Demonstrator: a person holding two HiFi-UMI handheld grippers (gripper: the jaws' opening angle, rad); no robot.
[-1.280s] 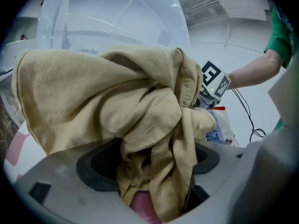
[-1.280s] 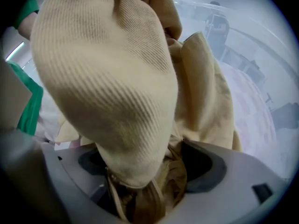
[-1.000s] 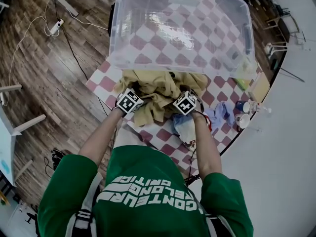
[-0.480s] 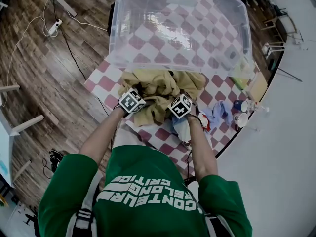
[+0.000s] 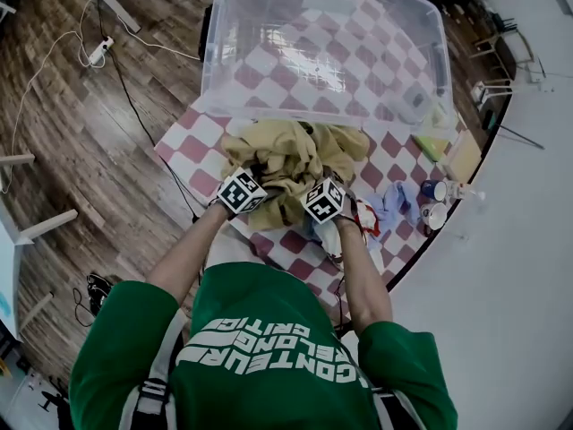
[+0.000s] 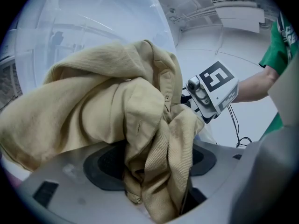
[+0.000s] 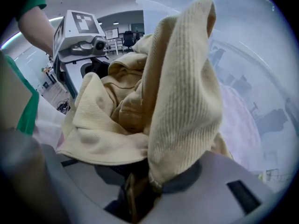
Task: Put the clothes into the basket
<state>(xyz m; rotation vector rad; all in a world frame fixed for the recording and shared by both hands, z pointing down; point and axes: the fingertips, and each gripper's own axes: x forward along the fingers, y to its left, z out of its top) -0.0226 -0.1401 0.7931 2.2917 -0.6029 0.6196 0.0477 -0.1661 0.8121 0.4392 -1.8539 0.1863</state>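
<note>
Clenching tan garment point(image 5: 291, 155), left hand-held gripper point(image 5: 254, 180) and right hand-held gripper point(image 5: 316, 184) just closed; shirt point(image 5: 269, 330) perhaps "CONTEUR".

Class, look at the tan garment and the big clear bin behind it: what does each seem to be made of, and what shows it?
The tan garment: probably ribbed cotton-like fabric, matte; fine ribs and soft folds show. The clear bin: likely moulded plastic, glossy; the checked cloth shows through its walls.
</note>
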